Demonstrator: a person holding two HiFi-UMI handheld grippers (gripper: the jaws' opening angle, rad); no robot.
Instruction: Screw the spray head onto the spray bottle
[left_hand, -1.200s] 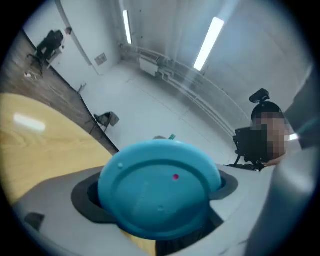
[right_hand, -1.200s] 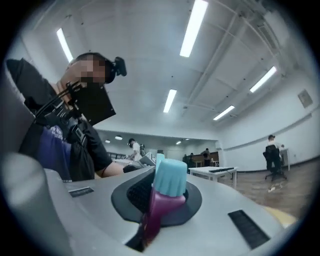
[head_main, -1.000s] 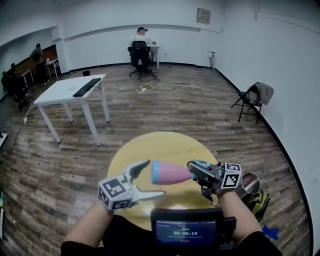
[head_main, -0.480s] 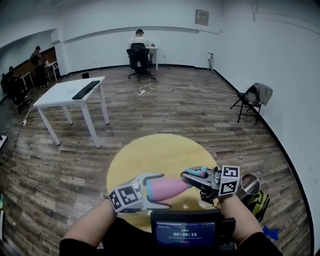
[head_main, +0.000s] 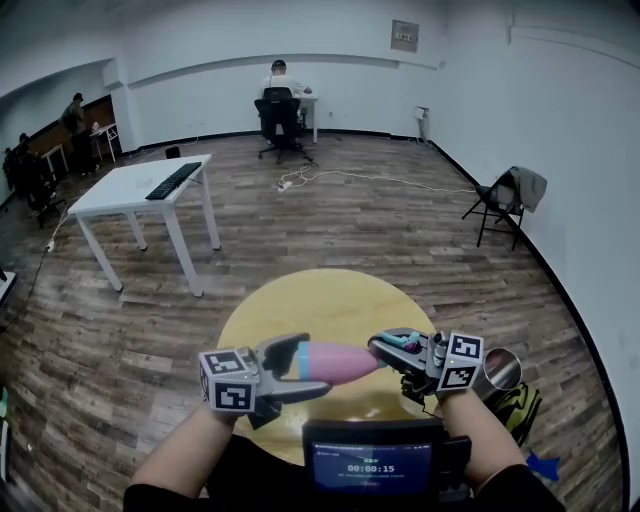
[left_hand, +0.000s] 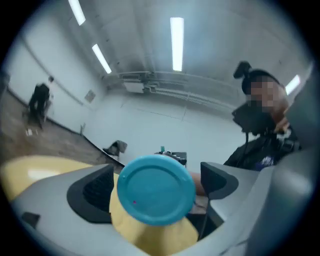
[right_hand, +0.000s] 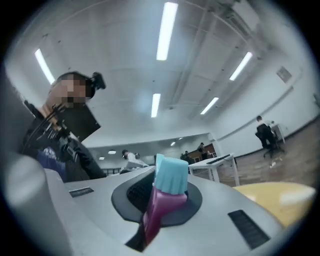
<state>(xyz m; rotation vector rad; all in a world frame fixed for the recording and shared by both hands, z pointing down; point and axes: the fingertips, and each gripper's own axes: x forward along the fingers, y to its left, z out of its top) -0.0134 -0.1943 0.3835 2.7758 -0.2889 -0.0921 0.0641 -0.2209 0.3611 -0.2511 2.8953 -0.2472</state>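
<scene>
- Spray bottle (head_main: 335, 362) lies level in the air above the round yellow table (head_main: 320, 295). Its long axis runs left-right, with the blue base to the left and the neck to the right, at the spray head (head_main: 398, 343).
- Left gripper (head_main: 310, 366) points right, its jaws clamped across the bottle's base end.
- Right gripper (head_main: 386, 350) points left, its jaws pinched nearly together on the spray head.
- Both forearms reach in from the bottom edge.

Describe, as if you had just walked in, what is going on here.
A person is working with a handheld gripper in each hand, above a round yellow table. The left gripper has its fingers closed around the blue-based end of a pink spray bottle, which is held level. The right gripper is clamped on the spray head at the bottle's neck. Head and bottle are joined end to end. How far the head is screwed on cannot be seen.
</scene>
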